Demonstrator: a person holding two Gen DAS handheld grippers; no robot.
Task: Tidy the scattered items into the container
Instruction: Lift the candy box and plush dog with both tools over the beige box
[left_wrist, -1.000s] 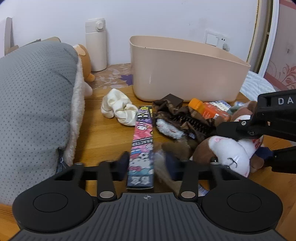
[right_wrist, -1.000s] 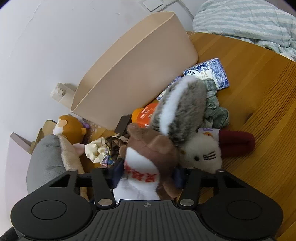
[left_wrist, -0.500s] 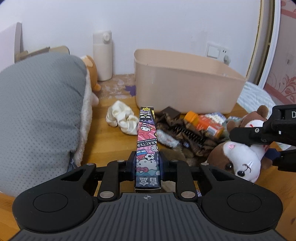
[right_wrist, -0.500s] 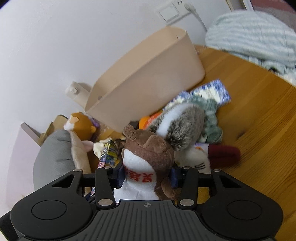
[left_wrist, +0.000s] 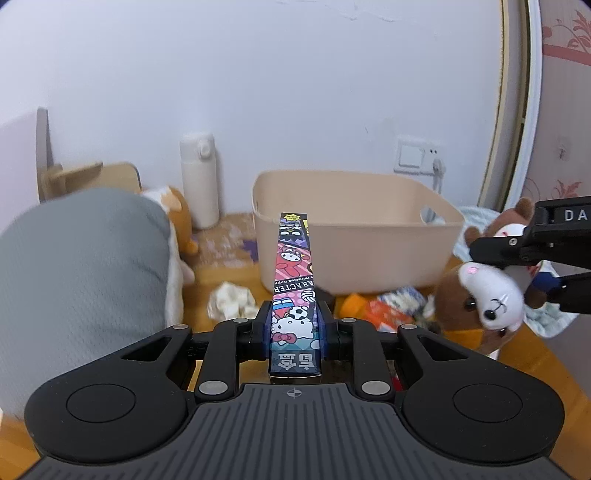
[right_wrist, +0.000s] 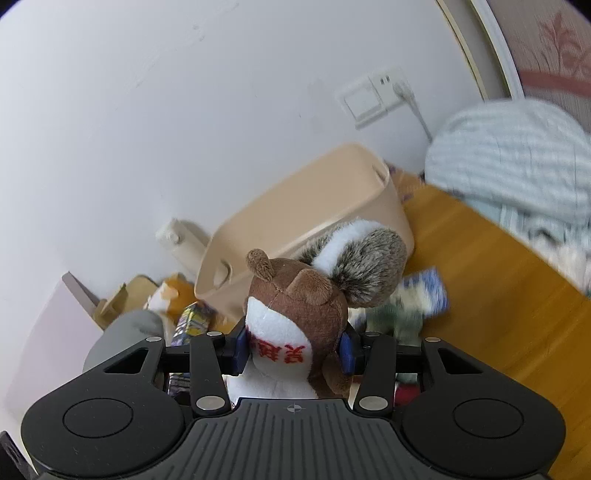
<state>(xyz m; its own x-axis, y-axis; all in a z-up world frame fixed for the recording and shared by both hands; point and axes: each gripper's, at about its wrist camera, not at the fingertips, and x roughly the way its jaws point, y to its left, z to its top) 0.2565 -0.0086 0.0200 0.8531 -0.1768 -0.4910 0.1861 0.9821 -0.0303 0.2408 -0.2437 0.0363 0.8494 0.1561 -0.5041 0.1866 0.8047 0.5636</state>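
Note:
My left gripper (left_wrist: 293, 328) is shut on a long cartoon-printed box (left_wrist: 294, 288) and holds it lifted, its far end pointing at the beige container (left_wrist: 354, 240). My right gripper (right_wrist: 293, 350) is shut on a brown-and-white squirrel plush (right_wrist: 295, 325) with a grey bushy tail, raised above the table. In the left wrist view the right gripper (left_wrist: 535, 273) shows at the right with the plush (left_wrist: 487, 295) in it. The container (right_wrist: 295, 221) stands open beyond the plush, against the wall. The box also shows in the right wrist view (right_wrist: 190, 321).
On the wooden table (left_wrist: 517, 350) lie a white scrunchie (left_wrist: 231, 299), an orange bottle (left_wrist: 373, 310) and a blue patterned packet (right_wrist: 424, 295). A grey cushion (left_wrist: 81, 277) fills the left. A white flask (left_wrist: 199, 181) and an orange plush (left_wrist: 177, 218) stand by the wall. Striped bedding (right_wrist: 517, 166) lies at the right.
My left gripper closed on the cartoon box and lifted it off the table. My right gripper lifted the squirrel plush up from the pile, leaving the other items below.

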